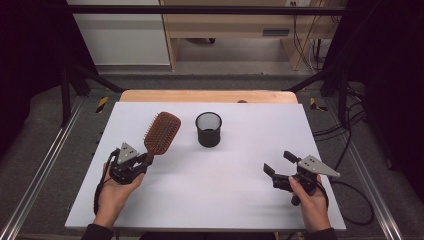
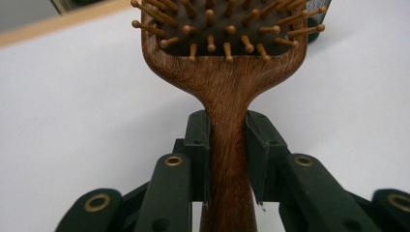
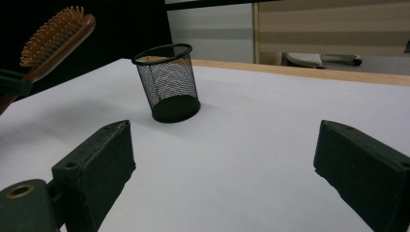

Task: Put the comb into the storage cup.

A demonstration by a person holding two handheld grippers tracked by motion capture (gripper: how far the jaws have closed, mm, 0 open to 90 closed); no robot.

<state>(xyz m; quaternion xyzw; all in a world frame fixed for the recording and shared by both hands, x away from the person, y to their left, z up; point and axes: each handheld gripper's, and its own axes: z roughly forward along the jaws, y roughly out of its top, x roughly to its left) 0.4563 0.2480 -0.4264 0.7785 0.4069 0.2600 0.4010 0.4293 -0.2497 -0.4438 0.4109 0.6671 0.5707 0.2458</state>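
Left gripper (image 2: 227, 159) clamped on the wooden paddle hairbrush (image 1: 161, 131) handle, lifted over the table (image 1: 240, 165), mesh pen cup (image 1: 208, 129) at its 3 o'clock; right gripper (image 1: 278, 167) agape, idle; next likely: handle down into cup.

No legible text, label, brand, number or sign appears in any of the three views. The hairbrush (image 1: 161, 131), the mesh cup (image 1: 208, 129) and the desk (image 1: 240, 170) bear no lettering. The yellow-and-black striped patches on the floor at the far left and far right corners of the desk (image 1: 102, 104) carry no characters.
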